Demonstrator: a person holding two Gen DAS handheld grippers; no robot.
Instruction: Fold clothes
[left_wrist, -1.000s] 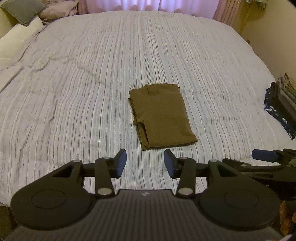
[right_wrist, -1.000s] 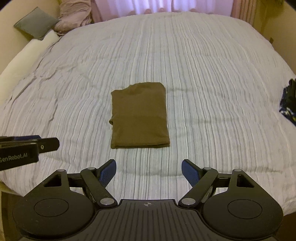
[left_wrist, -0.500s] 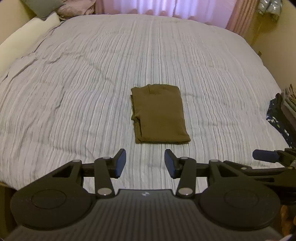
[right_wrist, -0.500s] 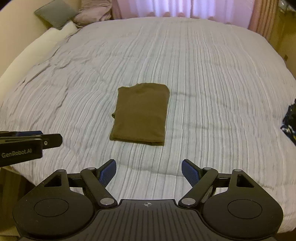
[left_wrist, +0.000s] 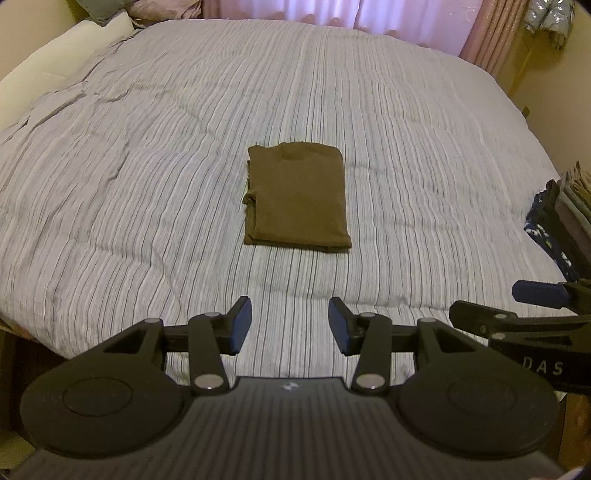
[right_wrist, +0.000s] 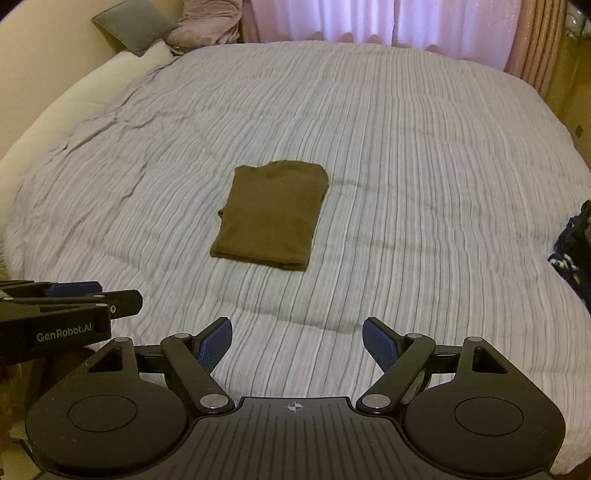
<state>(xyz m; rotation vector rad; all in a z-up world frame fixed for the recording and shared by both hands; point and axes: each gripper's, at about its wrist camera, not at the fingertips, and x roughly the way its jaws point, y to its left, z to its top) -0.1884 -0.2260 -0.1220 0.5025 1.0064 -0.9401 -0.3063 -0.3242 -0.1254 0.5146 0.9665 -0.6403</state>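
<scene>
Now the shirt (left_wrist: 297, 197) lies folded on the bed (left_wrist: 424, 155), well ahead of both my claws and touching neither. Its long axis runs away from me, collar end far, folded hem near. From my left claw (left_wrist: 290, 325) it sits almost dead ahead; from my right claw (right_wrist: 297, 343) it lies ahead and a little to the left. So I judge the left the straighter reach, though neither is clearly closer. Both claws are spread wide with nothing between the pads, hovering above the bed's near edge. A stack of folded clothes (left_wrist: 561, 218) sits at the bed's right edge.
</scene>
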